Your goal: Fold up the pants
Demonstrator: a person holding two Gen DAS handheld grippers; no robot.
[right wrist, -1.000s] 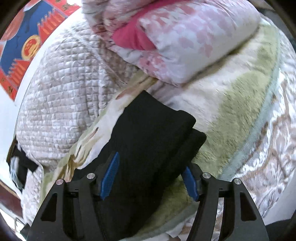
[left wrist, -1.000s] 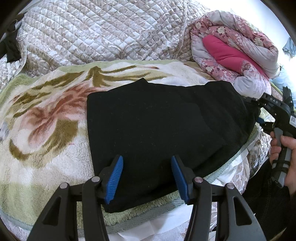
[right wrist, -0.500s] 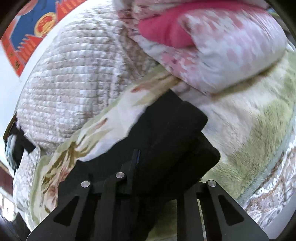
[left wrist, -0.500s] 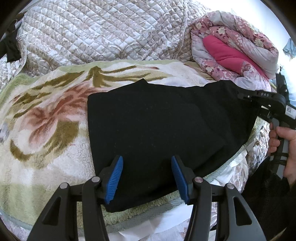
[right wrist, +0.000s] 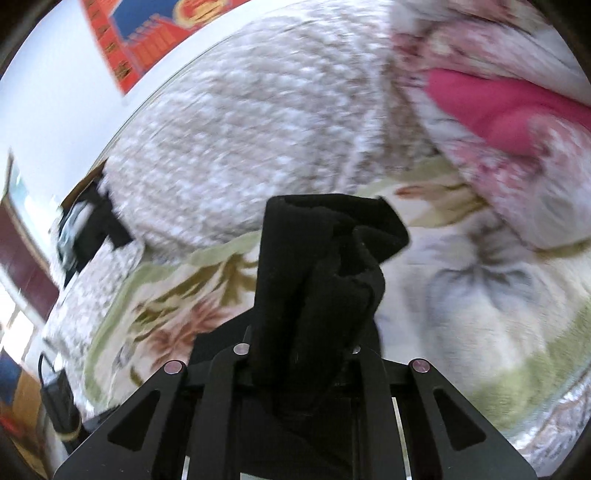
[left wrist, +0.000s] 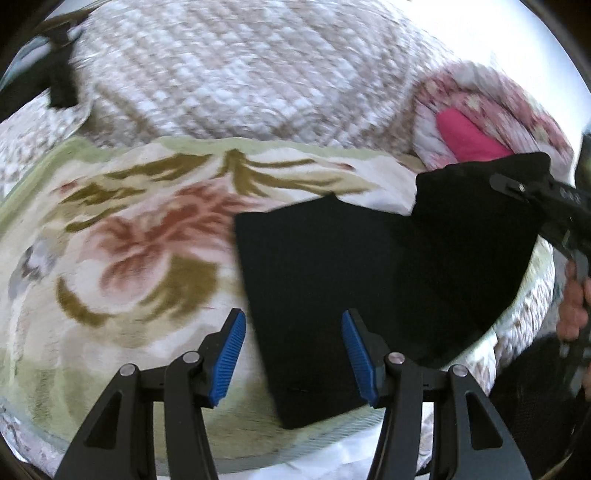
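Note:
Black pants (left wrist: 369, 277) lie folded flat on the flowered blanket (left wrist: 129, 240). In the left wrist view my left gripper (left wrist: 293, 354) stands open low over the pants' near left corner. Its left pad is over the blanket, its right pad over the cloth, and neither presses. My right gripper (right wrist: 299, 343) is shut on the pants' right end (right wrist: 317, 258), which bunches up between its jaws. That end hangs lifted off the blanket. From the left wrist view the right gripper (left wrist: 517, 188) shows at the right edge, pulling the cloth up.
A quilted beige cover (left wrist: 240, 74) is heaped along the back. A rolled pink floral quilt (left wrist: 480, 122) lies at the back right. A person's hand (left wrist: 572, 306) holds the right gripper's handle. A red and blue poster (right wrist: 147, 33) hangs on the wall.
My right gripper shut on the pants' right end and lifted it, rolling as it rose. The left gripper shifted left toward the pants' corner, still open.

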